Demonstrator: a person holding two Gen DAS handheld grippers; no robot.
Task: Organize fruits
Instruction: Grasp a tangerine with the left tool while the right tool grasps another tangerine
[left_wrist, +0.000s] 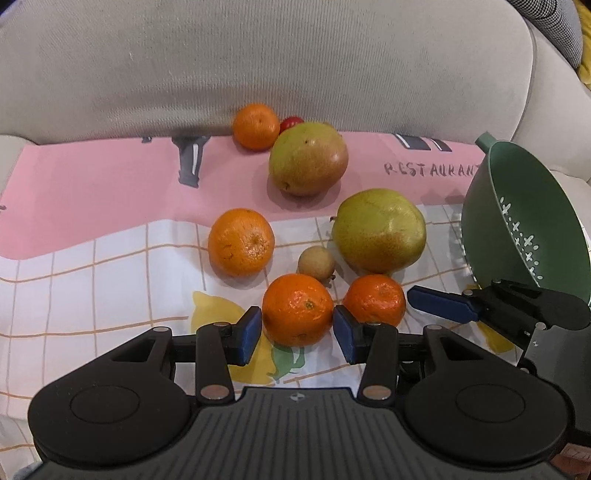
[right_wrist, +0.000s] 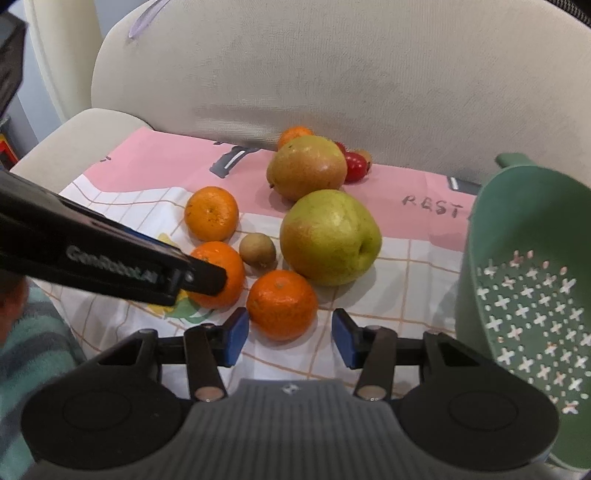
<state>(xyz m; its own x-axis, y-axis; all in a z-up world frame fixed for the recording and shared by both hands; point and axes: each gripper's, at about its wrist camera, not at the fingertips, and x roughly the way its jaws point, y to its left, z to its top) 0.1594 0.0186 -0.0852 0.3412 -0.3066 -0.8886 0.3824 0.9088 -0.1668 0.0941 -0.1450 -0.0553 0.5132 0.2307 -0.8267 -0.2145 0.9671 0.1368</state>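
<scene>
The left claw (left_wrist: 297, 328) is pinching an orange (left_wrist: 297, 309) between its blue pads. The right claw (right_wrist: 290, 334) is standing spread, with a second orange (right_wrist: 282, 304) lying just ahead between its fingertips, untouched, and the green colander (right_wrist: 524, 295) sitting to its right.

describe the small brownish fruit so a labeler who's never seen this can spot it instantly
Start at the pink-and-white printed cloth on the beige sofa seat, then find the largest yellow-green round fruit. Just left of it, between three oranges, lies the small dull tan-brown round fruit: the smallest in that cluster and the only matte brown one.
</scene>
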